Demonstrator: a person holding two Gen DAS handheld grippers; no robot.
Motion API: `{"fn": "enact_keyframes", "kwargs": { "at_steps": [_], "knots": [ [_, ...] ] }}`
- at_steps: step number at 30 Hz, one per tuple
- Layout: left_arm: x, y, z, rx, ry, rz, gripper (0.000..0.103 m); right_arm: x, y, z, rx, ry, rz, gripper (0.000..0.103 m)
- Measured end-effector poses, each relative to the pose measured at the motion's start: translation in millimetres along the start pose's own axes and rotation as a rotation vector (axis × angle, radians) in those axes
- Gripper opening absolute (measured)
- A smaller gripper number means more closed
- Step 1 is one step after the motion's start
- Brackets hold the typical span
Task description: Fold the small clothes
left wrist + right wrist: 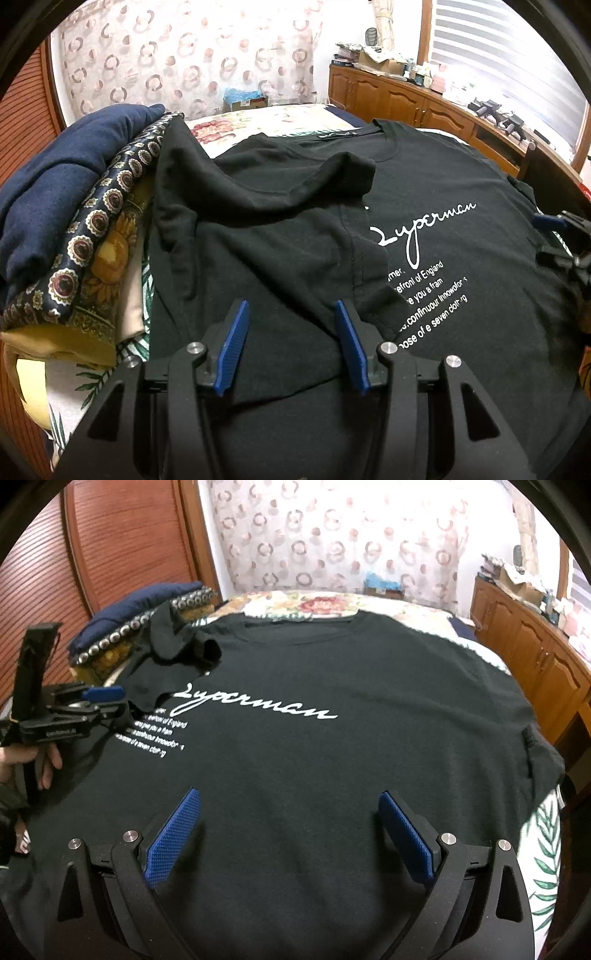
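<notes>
Black T-shirt (443,206) is spread print-up on the bed (391,609), its left side folded in over the chest; the fold is clear only in left view. Clothes pile (74,206) beside it is seen better there too. Right sleeve shown only in right view. Print partly hidden by fold. Left tool (291,343) half open, right tool (290,834) wide open, both w/ nothing held, above the shirt's lower part.

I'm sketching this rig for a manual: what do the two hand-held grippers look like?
Both share one build. The left hand-held gripper and the right hand-held gripper have matte black angular frames with triangular cut-outs and silver round bolt heads. Their fingers carry blue, finely textured pads. No cables show.
</notes>
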State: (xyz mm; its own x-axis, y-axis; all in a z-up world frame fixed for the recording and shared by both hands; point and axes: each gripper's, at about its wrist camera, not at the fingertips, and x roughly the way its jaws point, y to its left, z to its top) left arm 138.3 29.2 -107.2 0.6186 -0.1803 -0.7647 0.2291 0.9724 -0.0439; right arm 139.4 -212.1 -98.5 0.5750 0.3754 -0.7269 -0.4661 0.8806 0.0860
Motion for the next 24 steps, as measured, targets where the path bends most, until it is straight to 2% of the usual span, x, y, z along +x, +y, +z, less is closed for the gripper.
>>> {"fn": "enact_keyframes", "kwargs": {
  "at_steps": [5, 13, 18, 24],
  "knots": [
    [-0.6, 0.1, -0.1, 0.000, 0.001, 0.001, 0.049, -28.3, -34.4, -0.9, 0.033, -0.051, -0.077, 0.088],
    [-0.6, -0.6, -0.2, 0.000, 0.001, 0.001, 0.049, -62.5, -133.3, -4.4, 0.139, -0.064, -0.291, 0.074],
    [-0.6, -0.1, -0.3, 0.000, 0.001, 0.001, 0.049, -62.4, -180.5, -6.1, 0.244, -0.048, -0.302, 0.064],
    [-0.7, -0.1, -0.3, 0.000, 0.002, 0.001, 0.049, -49.0, -188.5, 1.3, 0.259, -0.033, -0.257, 0.048]
  ]
}}
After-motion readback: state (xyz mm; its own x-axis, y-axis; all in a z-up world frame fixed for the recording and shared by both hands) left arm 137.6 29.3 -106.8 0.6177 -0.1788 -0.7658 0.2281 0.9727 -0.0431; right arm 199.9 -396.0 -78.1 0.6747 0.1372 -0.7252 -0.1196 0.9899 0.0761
